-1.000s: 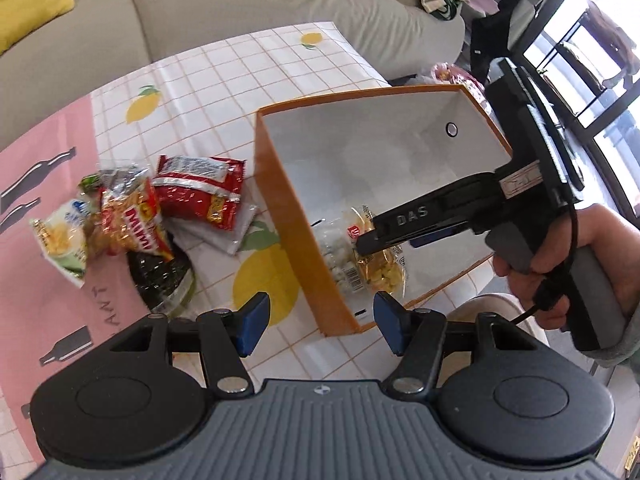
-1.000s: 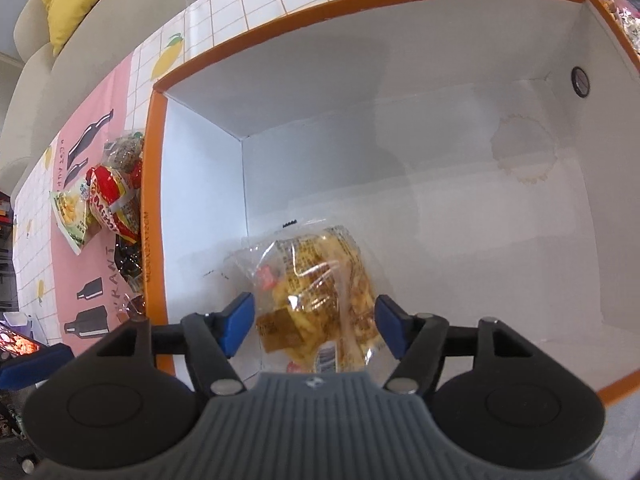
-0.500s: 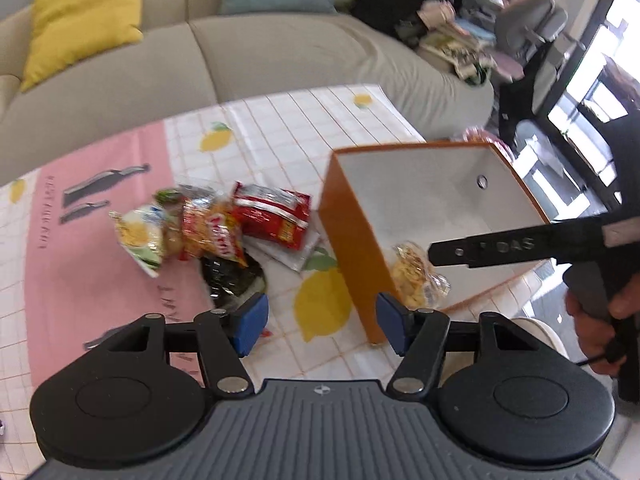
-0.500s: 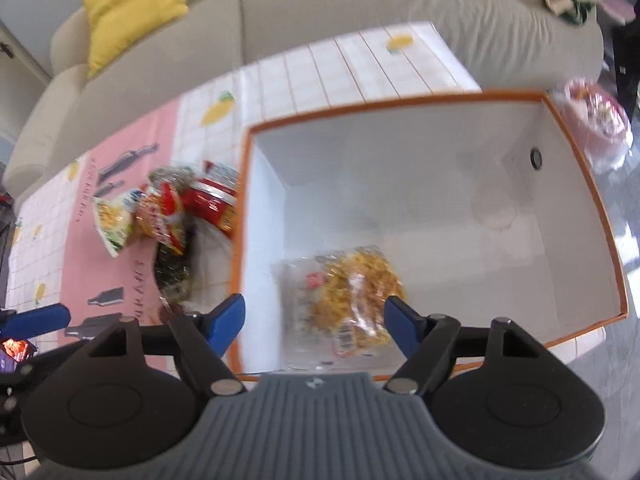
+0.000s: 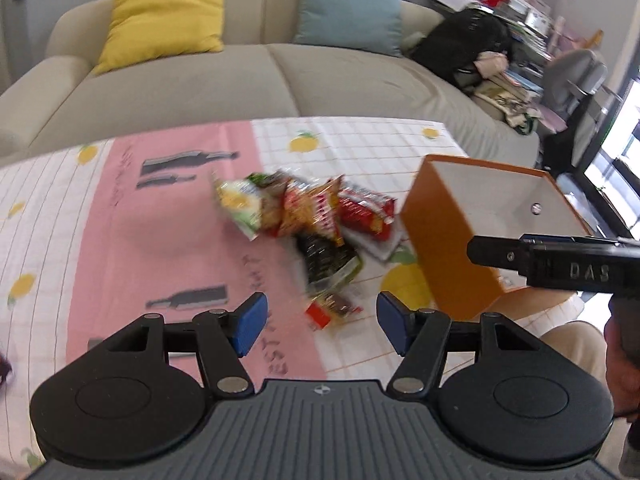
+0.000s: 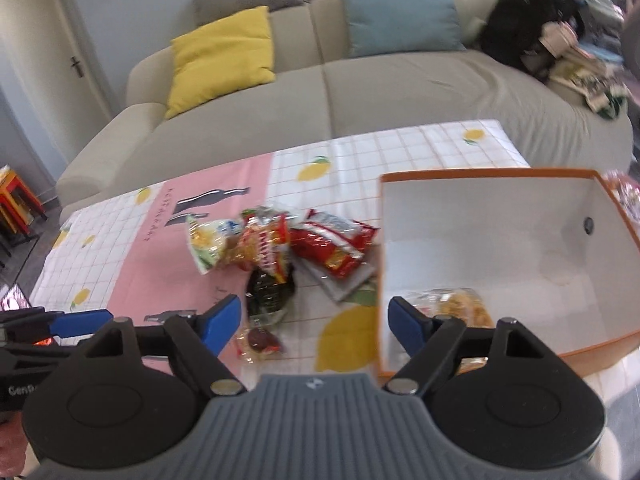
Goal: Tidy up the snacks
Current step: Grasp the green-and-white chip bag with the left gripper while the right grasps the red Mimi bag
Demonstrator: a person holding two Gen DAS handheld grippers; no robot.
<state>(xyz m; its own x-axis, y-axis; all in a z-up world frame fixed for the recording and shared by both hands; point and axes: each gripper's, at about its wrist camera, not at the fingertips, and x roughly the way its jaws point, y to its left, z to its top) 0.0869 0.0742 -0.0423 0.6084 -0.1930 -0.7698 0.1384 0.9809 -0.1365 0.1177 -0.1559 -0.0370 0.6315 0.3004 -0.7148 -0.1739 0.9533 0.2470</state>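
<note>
Now between picks: clear yellow-crisp bag (image 6: pixel 460 306) lies in orange-walled white box (image 6: pixel 500 216). Both grippers, left gripper (image 5: pixel 318 322) and right gripper (image 6: pixel 314 320), gape wide, empty (right jaws just opened). Next grab judged: crinkly foil packet pile (image 6: pixel 276 246).

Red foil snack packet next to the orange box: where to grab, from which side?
Take the red foil snack packet from above, pinching across its narrow width. It lies flat atop a grey packet, its right end near the orange box.

Beige fabric sofa (image 6: pixel 360 92) behind, with square yellow cushion (image 6: pixel 220 56) and teal cushion (image 6: pixel 396 12); pale door (image 6: pixel 44 40) at left; desk (image 6: pixel 400 148) under lemon-print cloth.
</note>
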